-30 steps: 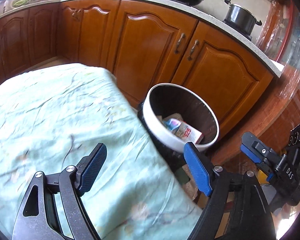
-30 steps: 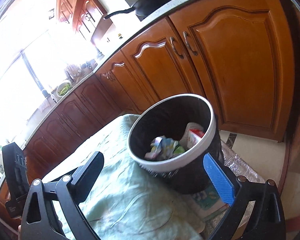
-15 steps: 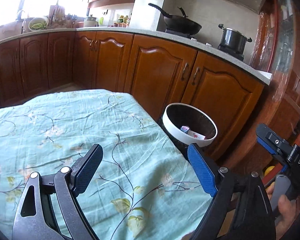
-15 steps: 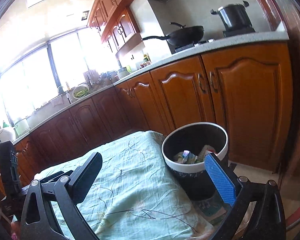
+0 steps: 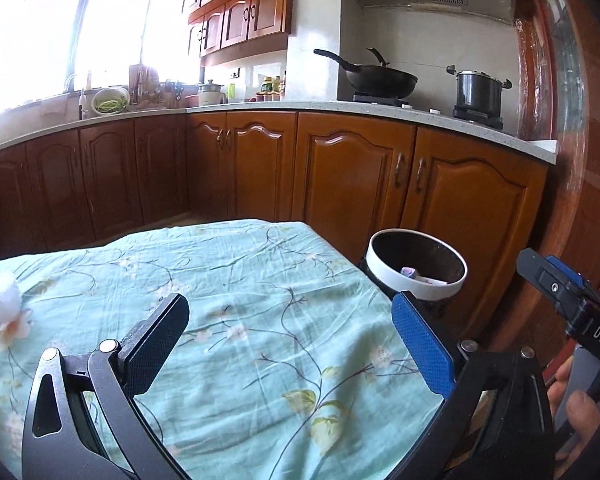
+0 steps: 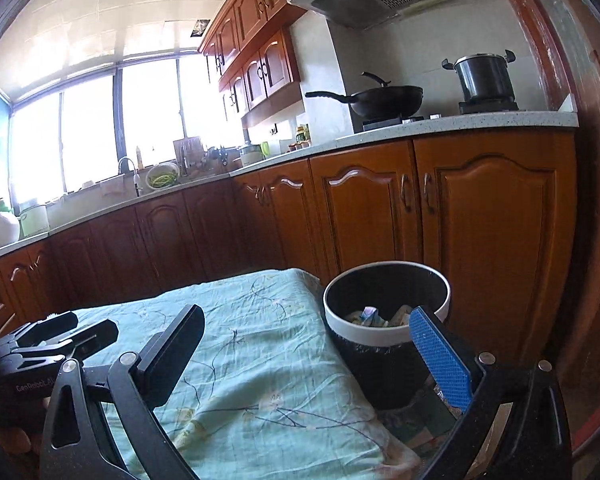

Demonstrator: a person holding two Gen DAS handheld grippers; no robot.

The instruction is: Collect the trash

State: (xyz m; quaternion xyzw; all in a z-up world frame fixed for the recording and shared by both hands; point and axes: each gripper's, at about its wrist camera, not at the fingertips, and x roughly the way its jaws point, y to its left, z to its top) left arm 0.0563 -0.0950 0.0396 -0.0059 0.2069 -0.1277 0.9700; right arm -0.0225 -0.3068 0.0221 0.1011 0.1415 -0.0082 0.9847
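Ahead and right of the left gripper point(image 5: 290, 346) stands the trash bin point(image 5: 416, 276) with wrappers inside. Its jaws have just been opening and hold nothing; the right gripper point(image 6: 312, 354) gapes empty too. Far left lies a white crumpled tissue point(image 5: 3, 292), probably the next pickup.

One trash bin point(image 5: 416, 270) at right, one flowered tablecloth point(image 5: 236, 280) centre frame, one crumpled white wad point(image 5: 3, 294) at far left, one wok point(image 5: 380, 78) and one pot point(image 5: 478, 90) up top, two grippers.
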